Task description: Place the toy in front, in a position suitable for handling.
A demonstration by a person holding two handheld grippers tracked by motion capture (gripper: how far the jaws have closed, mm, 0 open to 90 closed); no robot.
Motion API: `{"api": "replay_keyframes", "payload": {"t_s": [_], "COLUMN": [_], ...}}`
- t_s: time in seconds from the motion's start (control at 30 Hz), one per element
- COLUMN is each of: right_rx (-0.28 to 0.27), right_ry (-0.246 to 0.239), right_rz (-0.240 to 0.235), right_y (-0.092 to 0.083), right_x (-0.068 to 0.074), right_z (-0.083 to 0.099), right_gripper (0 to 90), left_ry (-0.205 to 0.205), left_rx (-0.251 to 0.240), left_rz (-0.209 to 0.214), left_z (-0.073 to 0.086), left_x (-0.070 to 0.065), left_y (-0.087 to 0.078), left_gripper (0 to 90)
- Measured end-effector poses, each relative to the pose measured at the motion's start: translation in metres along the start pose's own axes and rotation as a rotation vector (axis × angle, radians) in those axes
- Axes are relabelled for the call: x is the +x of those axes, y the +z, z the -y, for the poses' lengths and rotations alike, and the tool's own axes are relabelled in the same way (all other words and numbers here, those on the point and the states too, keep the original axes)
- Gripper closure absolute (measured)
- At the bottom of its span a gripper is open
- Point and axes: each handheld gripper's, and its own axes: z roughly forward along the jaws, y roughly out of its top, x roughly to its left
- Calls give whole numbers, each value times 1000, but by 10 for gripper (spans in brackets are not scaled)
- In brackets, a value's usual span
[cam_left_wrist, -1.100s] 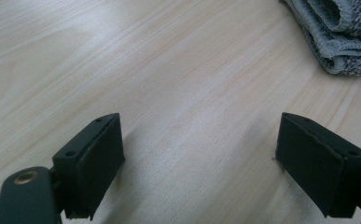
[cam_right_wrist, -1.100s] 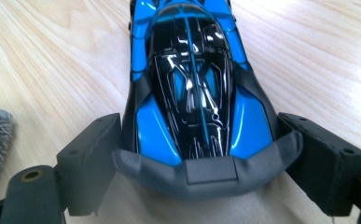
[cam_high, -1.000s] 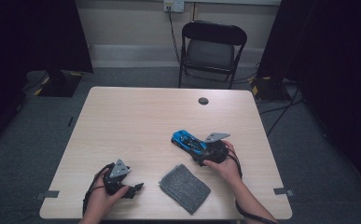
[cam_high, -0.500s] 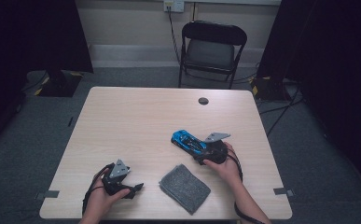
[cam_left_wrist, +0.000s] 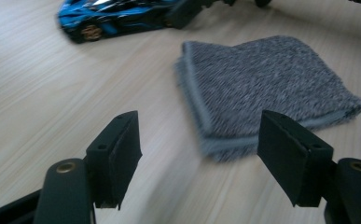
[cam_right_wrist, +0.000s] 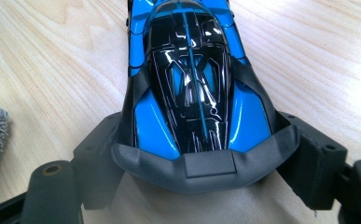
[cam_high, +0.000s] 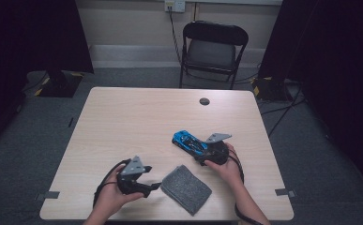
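Right gripper [cam_high: 206, 156] has its jaws closed around one end of the blue toy car [cam_high: 189, 143], one black pad against each flank, as the right gripper view shows with the car [cam_right_wrist: 192, 88] running straight away from the camera between them. From above, the car sits on the table [cam_high: 132, 122] right of centre, its long axis on a diagonal: the free end points up-left toward the middle of the tabletop, the gripped end down-right toward the right hand [cam_high: 226, 166].

Left gripper [cam_high: 153, 186] sits at the near left edge, jaws aimed right at the folded grey cloth [cam_high: 186, 188]. Those jaws have just been closing but stand well apart, nothing between the pads; in the left gripper view the cloth [cam_left_wrist: 271, 88] lies just ahead of them on the wood, slightly blurred, with the car [cam_left_wrist: 117, 18] beyond it.

Cloth lies flat just beside the car, nearer the person, not touching it.
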Motion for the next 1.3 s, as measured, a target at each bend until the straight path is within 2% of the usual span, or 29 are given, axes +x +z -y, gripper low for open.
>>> {"api": "replay_keyframes", "payload": {"t_s": [0.03, 0.07, 0.1, 0.2, 0.23, 0.3, 0.33, 0.4, 0.43, 0.5, 0.63, 0.73, 0.77, 0.83, 0.87, 0.9, 0.97, 1.0, 1.13, 1.17, 1.2, 1.27, 1.3], "right_rx": [0, 0, -1, 0, 0, 0, 0, 0, 0, 0, 0, 0, 0, 0, 0, 0, 0, -1, 0, 0, 0, 0, 0], "right_ry": [0, 0, 2, 0, 0, 0, 0, -1, -1, -1, 0, -1, 0, 0, -1, -1, -1, 0, -1, -1, -1, -1, -1], "right_rz": [0, 0, 0, 0, 0, 0, 0, 0, 0, 0, 0, 0, 0, 0, 0, 0, 0, -1, 0, 0, 0, 0, 0], "right_y": [0, 0, 0, 0, 0, 0, 0, 0, 0, 0, 0, 0, 0, 0, 0, 0, 0, 0, 0, 0, 0, 0, 0], "right_x": [0, 0, 0, 0, 0, 0, 0, 0, 0, 0, 0, 0, 0, 0, 0, 0, 0, 0, 0, 0, 0, 0, 0], "right_z": [0, 0, 0, 0, 0, 0, 0, 0, 0, 0, 0, 0, 0, 0, 0, 0, 0, 0, 0, 0, 0, 0, 0], "right_gripper": [230, 230, 230, 230, 230, 230, 230, 230, 230, 230, 230, 230, 230, 230, 230, 230, 230, 230, 230, 230, 230, 230, 230], "left_ry": [4, 26, 26, 54, 65, 85, 86, 77, 67, 69, 115, 117, 118, 94, 94, 91, 97, 100, 105, 94, 86, 61, 49], "left_rx": [3, 10, 10, 20, 37, 81, 93, 146, 128, 120, 118, 117, 127, 163, 163, 197, 216, 238, 245, 241, 241, 222, 220], "left_rz": [21, 50, 50, 83, 85, 87, 84, 93, 89, 82, 46, 30, 26, 17, 17, 11, 9, 17, 28, 31, 34, 37, 44], "left_z": [-6, -18, -18, -30, -32, -34, -33, -26, -24, -24, -20, -19, -20, -24, -24, -29, -31, -33, -34, -34, -34, -32, -31], "left_x": [-3, -9, -9, -15, -17, -19, -18, -13, -13, -13, -18, -20, -21, -24, -24, -26, -27, -28, -31, -32, -32, -33, -32], "left_y": [7, 21, 21, 40, 46, 56, 61, 73, 75, 76, 79, 79, 79, 79, 79, 80, 80, 80, 79, 79, 78, 78, 77], "left_gripper": [301, 309, 307, 307, 315, 339, 357, 332, 323, 322, 324, 336, 357, 384, 398, 412, 429, 467, 602, 643, 643, 720, 720]}}
